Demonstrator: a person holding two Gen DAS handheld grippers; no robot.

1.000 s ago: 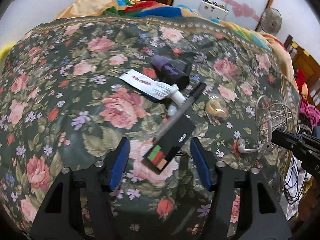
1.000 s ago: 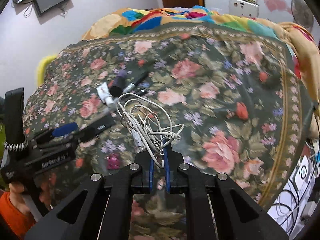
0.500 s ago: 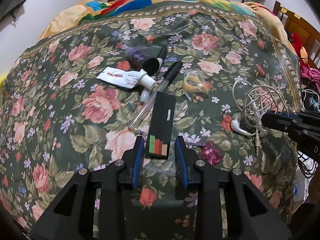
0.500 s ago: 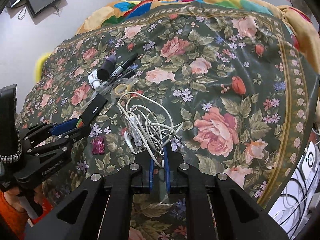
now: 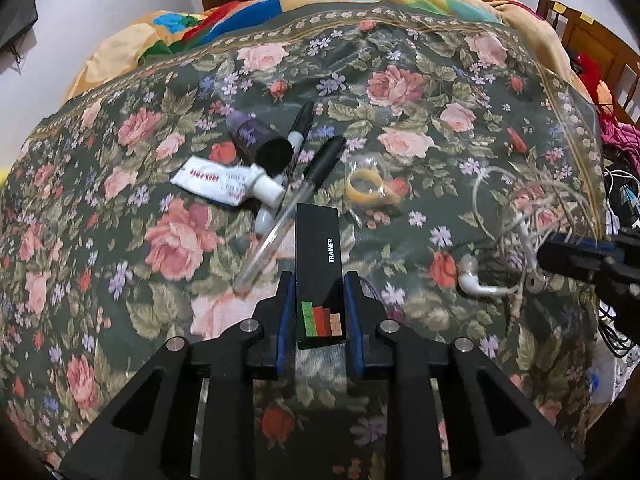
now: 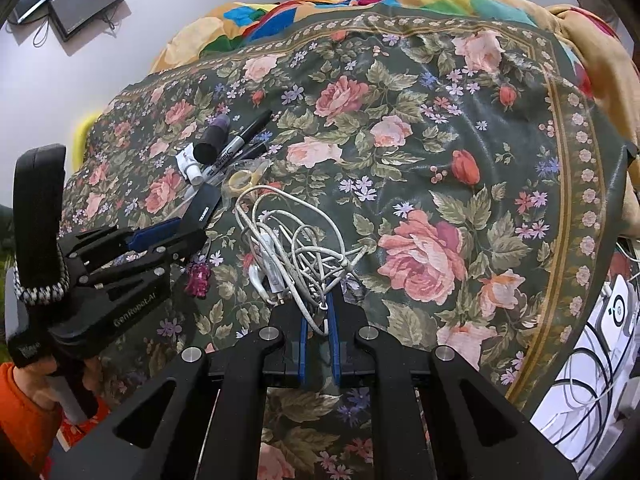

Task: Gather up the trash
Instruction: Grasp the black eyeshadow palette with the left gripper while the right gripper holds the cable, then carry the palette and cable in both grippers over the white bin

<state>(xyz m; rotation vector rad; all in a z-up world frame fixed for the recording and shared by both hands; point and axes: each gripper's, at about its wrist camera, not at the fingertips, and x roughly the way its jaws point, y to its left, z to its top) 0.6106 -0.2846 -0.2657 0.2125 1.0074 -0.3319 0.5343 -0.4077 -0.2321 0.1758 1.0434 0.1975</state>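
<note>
Both grippers loaded
Left gripper (image 5: 320,304) pinches the box (image 5: 319,268); right gripper (image 6: 319,320) pinches the earphones (image 6: 288,244). Lift straight, grips firm.

Left gripper (image 5: 315,312) clamped on a black box (image 5: 319,264)

The box, marked TRAINER, lies on the floral bedspread (image 5: 460,92); a clear pen (image 5: 294,208) lies beside it, tangled white earphones (image 5: 516,240) to the right by the right gripper (image 5: 560,258).
</note>
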